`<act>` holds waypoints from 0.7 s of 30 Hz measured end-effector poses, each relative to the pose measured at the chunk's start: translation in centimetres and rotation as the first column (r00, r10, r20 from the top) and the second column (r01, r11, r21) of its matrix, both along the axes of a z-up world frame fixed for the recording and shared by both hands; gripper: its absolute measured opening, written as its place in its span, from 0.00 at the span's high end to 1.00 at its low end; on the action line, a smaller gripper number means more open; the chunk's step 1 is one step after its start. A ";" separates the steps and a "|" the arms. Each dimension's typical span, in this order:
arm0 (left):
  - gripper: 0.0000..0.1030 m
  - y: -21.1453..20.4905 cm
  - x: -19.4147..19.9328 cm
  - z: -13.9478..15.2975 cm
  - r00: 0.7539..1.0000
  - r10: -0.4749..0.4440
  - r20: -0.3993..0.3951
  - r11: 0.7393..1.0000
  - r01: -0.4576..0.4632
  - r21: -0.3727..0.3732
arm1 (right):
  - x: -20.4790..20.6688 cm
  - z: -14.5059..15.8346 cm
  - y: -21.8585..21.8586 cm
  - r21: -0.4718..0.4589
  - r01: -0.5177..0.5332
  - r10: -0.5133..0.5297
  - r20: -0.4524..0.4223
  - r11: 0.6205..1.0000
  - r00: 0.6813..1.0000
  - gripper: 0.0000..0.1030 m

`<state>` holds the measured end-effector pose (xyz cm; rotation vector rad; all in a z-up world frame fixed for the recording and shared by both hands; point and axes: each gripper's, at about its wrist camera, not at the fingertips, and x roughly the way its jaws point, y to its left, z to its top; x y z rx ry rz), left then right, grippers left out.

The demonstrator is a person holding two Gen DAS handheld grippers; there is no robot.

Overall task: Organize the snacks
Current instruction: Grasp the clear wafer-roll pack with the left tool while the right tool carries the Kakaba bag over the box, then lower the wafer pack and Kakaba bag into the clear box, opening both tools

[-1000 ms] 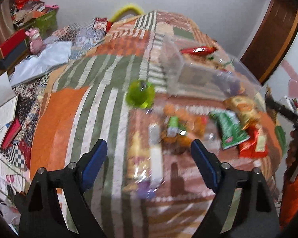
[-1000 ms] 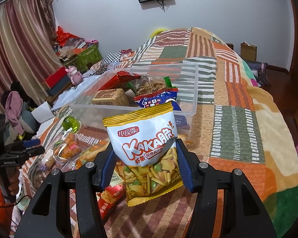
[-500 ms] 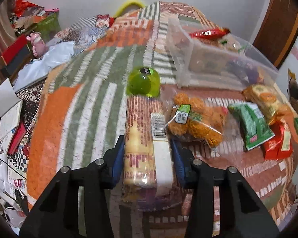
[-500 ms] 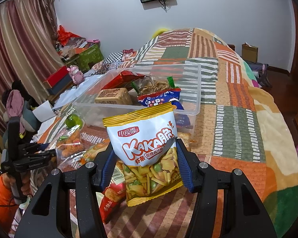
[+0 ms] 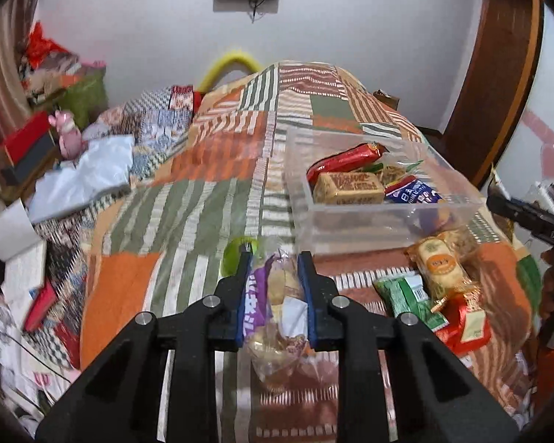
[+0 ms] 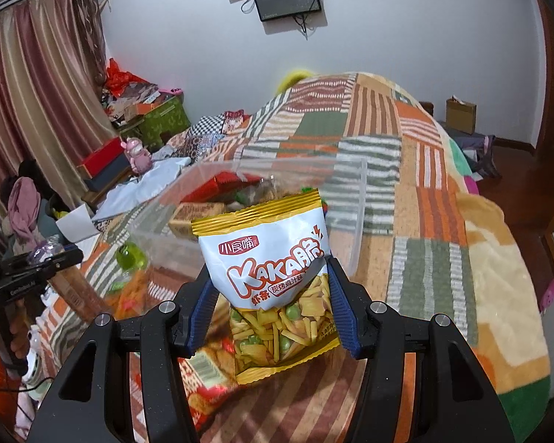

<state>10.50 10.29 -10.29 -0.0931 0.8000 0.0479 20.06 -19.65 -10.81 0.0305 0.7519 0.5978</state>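
My left gripper (image 5: 275,269) is shut on a clear biscuit packet with purple print (image 5: 273,306) and holds it above the bed. My right gripper (image 6: 267,284) is shut on a white and yellow KAKA snack bag (image 6: 269,269), held upright in front of the clear plastic bin (image 6: 356,221). The bin (image 5: 387,221) stands on the patchwork blanket and holds a red packet (image 5: 345,158), a brown cake pack (image 5: 349,186) and a blue packet (image 5: 413,192). Loose snacks lie by the bin: a yellow biscuit pack (image 5: 439,262), a green packet (image 5: 406,295), a red packet (image 5: 465,325).
A green round container (image 5: 232,258) sits just beyond my left fingers. An orange snack bag (image 6: 129,295) lies left of the bin. The bed's left side has clutter, boxes and a pink toy (image 5: 68,134). A wooden door (image 5: 498,74) is at the right.
My left gripper closed on the biscuit packet and lifted it off the blanket, tilting up toward the bin. My right gripper rose slightly with the KAKA bag.
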 end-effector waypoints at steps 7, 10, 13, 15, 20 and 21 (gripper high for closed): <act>0.78 -1.1 1.7 0.3 0.999 -0.044 0.004 0.999 0.044 0.008 | 1.2 0.4 1.0 -0.019 -0.010 0.010 0.020 1.000 1.000 0.49; 0.78 -1.2 2.4 0.1 0.999 -0.046 0.000 0.999 0.046 0.008 | 2.0 0.5 1.7 -0.022 -0.017 0.017 0.023 1.000 1.000 0.49; 0.79 -0.9 2.9 0.6 0.999 -0.037 0.005 0.999 0.037 0.012 | 2.3 0.7 2.2 -0.033 -0.027 0.028 0.032 0.999 0.999 0.49; 0.79 -0.7 3.2 1.7 0.999 -0.046 0.027 0.999 0.046 0.009 | 2.7 0.9 2.7 -0.041 -0.034 0.035 0.039 0.999 0.999 0.49; 0.79 -1.2 4.7 4.4 0.995 -0.076 0.069 0.997 0.076 0.009 | 3.7 1.3 3.8 -0.057 -0.046 0.049 0.054 0.997 0.997 0.49; 0.79 -1.4 5.3 4.9 0.993 -0.085 0.077 0.996 0.085 -0.001 | 3.8 1.3 3.9 -0.061 -0.047 0.051 0.055 0.997 0.997 0.49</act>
